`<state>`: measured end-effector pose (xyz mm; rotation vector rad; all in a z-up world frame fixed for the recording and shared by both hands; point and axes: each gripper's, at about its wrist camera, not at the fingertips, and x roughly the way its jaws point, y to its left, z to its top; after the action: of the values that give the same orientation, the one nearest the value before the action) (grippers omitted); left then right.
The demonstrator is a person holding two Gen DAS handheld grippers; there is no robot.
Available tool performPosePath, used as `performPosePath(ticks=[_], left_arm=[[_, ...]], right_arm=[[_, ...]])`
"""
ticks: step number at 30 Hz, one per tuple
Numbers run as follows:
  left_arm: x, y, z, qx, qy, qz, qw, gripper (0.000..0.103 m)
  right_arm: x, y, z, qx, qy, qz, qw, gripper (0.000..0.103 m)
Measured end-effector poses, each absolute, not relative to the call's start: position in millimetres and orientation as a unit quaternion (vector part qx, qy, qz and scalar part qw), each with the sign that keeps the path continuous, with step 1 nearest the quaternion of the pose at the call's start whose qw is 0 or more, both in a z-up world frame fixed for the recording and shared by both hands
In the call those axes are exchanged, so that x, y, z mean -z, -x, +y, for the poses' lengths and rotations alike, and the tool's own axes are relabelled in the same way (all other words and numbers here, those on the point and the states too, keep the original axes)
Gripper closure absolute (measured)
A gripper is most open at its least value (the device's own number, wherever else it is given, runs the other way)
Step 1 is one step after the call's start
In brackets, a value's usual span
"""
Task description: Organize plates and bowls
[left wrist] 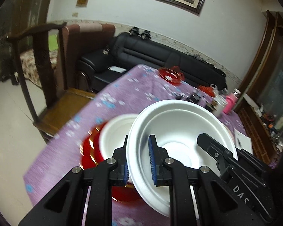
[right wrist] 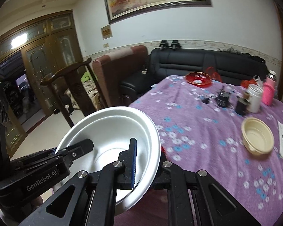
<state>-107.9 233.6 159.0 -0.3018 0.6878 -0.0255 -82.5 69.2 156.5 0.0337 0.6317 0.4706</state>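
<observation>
- Your left tongs (left wrist: 139,162) and right tongs (right wrist: 147,163) each pinch opposite rims of the white bowl (left wrist: 181,143), held above the counter (right wrist: 207,131) edge.
- Below it in the left view: another white bowl (left wrist: 120,130) nested in red bowls (left wrist: 92,148) — blurred.
- Ahead: cream bowl (right wrist: 257,135), red dish (right wrist: 198,79), white jar (right wrist: 254,98), pink bottle (right wrist: 268,90), dark containers (right wrist: 223,98).
- Readable on the tongs: "GenRobot.AI".

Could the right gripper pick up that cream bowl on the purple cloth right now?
Probably not yet. The right gripper is shut on the white bowl's rim, as is the left gripper. The path to the cream bowl looks clear, though.
</observation>
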Motion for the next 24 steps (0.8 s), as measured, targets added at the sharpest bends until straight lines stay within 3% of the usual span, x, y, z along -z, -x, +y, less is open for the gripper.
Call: performPosePath(ticks=[13, 20, 22, 24], left_arm=[[-123, 59, 256, -0.018, 0.138, 0.385, 0.913, 0.086], [-121, 57, 265, -0.031, 0.151, 0.381, 0.911, 0.067], [-122, 58, 269, -0.034, 0.16, 0.379, 0.911, 0.06], [-124, 61, 272, -0.037, 0.169, 0.375, 0.911, 0.057]], right_arm=[[-98, 18, 89, -0.238, -0.076, 0.418, 0.873, 0.09], [-94, 15, 102, -0.234, -0.057, 0.408, 0.881, 0.089], [-94, 16, 103, -0.23, -0.052, 0.403, 0.884, 0.08], [-95, 18, 103, -0.221, -0.048, 0.393, 0.891, 0.052]])
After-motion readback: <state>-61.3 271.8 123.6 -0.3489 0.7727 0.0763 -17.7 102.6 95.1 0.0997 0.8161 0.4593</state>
